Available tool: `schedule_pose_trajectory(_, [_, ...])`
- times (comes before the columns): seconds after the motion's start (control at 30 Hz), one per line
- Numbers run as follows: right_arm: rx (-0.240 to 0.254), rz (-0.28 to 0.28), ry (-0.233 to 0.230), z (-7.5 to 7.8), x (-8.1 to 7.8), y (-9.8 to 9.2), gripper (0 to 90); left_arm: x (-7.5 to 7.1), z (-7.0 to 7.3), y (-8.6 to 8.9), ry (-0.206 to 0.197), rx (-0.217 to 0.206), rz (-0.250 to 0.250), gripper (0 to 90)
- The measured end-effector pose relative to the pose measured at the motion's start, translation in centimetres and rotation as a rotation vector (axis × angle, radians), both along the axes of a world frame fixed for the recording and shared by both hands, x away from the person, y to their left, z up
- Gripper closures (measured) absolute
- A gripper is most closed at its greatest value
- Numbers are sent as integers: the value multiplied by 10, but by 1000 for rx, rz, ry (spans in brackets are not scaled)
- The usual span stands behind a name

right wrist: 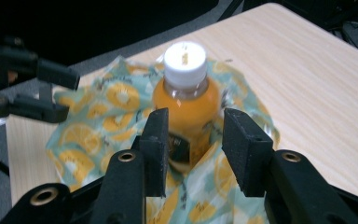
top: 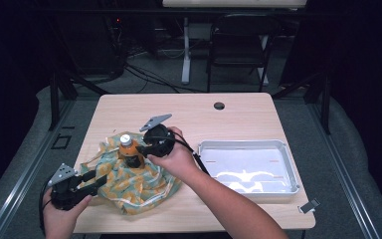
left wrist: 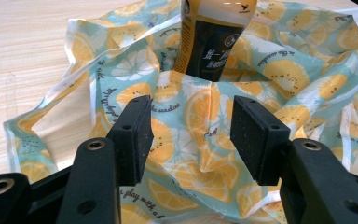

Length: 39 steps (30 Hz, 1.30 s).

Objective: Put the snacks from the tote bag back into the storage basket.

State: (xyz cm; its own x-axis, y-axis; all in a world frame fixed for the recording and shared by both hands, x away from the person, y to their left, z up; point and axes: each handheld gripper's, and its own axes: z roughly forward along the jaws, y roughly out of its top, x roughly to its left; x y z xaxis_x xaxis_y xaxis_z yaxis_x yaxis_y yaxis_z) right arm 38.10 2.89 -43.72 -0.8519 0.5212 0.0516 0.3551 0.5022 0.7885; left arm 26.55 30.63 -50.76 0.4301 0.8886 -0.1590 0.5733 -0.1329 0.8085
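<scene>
The orange bottle (top: 127,148) is standing upright on the lemon-print cloth (top: 129,181) near the desk's (top: 238,112) left front. Your right hand-held gripper (top: 140,148) is straddling it, jaws apart (pads not pressing); your left hand-held gripper (top: 99,182) is hovering released over the cloth. A metal tray (top: 288,167) is sitting to the right, a dark chair (top: 238,45) beyond.

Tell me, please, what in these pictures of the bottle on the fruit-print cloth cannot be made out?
- Bottle: in the right gripper view, cloth folds and the jaws hide its base; in the left gripper view the top edge cuts off its cap.
- Right gripper: whether its pads touch the bottle cannot be told.
- Label print: too small to read.
- Cloth: its far part is hidden behind the bottle.
- Tray: glare blurs its floor in the high view.
</scene>
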Motion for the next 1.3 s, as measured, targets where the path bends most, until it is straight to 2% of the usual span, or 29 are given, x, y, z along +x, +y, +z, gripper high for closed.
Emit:
schedule_pose_trajectory(0.13, [40, -11, 5, 8, 5, 2, 613, 0, 0, 1, -1, -7, 4, 487])
schedule_pose_trajectory(0.3, [52, -19, 7, 19, 10, 11, 603, -1, 0, 2, -2, -8, 11, 487])
schedule_pose_trajectory(0.4, [40, -22, -21, 25, 12, 16, 592, -1, 0, 2, -2, -14, 17, 486])
schedule_pose_trajectory(0.57, [51, -30, -21, 29, 16, 20, 584, -1, -1, 5, 5, -12, 22, 486])
schedule_pose_trajectory(0.9, [71, -38, 1, 24, 23, 30, 536, -3, -1, 10, 4, -13, 38, 483])
schedule_pose_trajectory(1.07, [52, -29, 13, 17, 24, 39, 529, -3, -1, 13, 0, -16, 48, 479])
schedule_pose_trajectory(1.3, [9, -29, -10, 4, 24, 52, 524, -2, -2, 15, 3, -18, 49, 479])
